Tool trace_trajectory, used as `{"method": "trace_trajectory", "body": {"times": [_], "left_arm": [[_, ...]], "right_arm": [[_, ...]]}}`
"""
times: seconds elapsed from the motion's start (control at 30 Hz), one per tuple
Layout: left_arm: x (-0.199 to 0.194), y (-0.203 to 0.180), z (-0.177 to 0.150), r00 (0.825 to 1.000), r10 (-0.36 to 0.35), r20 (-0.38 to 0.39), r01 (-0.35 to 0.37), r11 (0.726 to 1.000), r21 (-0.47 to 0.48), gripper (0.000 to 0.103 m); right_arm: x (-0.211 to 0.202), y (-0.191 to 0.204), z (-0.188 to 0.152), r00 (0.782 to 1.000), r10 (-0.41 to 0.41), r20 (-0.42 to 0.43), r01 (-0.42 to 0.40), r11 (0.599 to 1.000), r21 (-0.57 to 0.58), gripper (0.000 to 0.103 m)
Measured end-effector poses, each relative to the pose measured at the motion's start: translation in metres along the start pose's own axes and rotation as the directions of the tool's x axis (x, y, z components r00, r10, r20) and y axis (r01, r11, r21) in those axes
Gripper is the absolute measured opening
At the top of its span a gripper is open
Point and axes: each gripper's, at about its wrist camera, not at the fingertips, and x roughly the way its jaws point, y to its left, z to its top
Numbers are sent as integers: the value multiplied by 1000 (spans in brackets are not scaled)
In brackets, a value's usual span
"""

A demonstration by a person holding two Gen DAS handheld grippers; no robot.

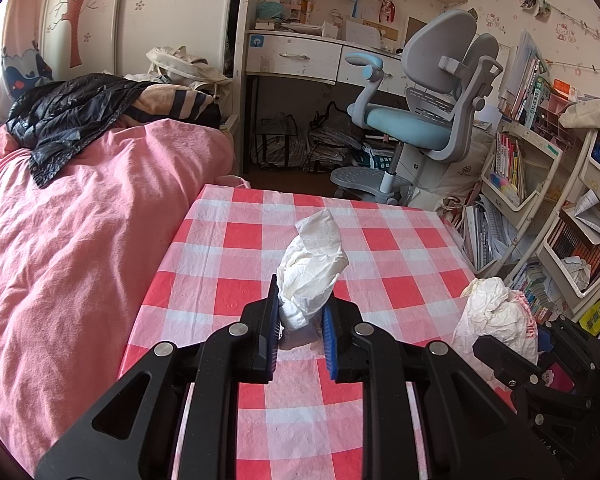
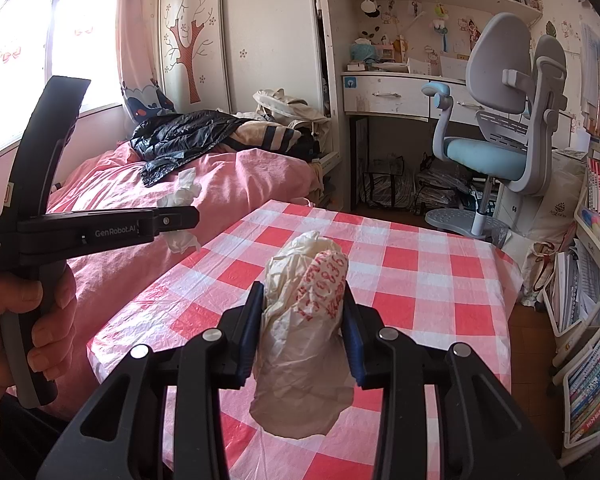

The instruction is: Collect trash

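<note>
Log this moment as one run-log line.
left gripper: shut on crumpled tissue | right gripper: shut on crumpled plastic bag | both over checkered tablecloth

Red-and-white checked tablecloth [image 1: 384,240]; white tissue [image 1: 314,264]; red-printed white bag [image 2: 304,320]; pink bedding [image 1: 80,220]

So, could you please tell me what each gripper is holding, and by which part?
Left gripper: crumpled tissue, pinched at its lower end. Right gripper: crumpled plastic bag, clamped around its middle.

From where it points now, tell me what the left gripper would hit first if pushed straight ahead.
The left gripper, shut on a crumpled white tissue, angles down toward the red-checked tablecloth. Going straight on, the tissue's tip, then the cloth around the table's middle, would probably meet first; depth is uncertain.
</note>
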Motion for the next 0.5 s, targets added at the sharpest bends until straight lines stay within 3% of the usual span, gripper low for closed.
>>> {"method": "trace_trajectory", "body": {"times": [0.33,0.5], "left_arm": [[5,-1,2,999,-48,3,48,999,-23,16],[2,-25,-1,983,-186,-3,186,982,-20,16]], "right_arm": [[-20,-23,-2,998,-35,53,31,998,62,37],[-68,-60,-3,987,-104,122,89,988,128,37]]}}
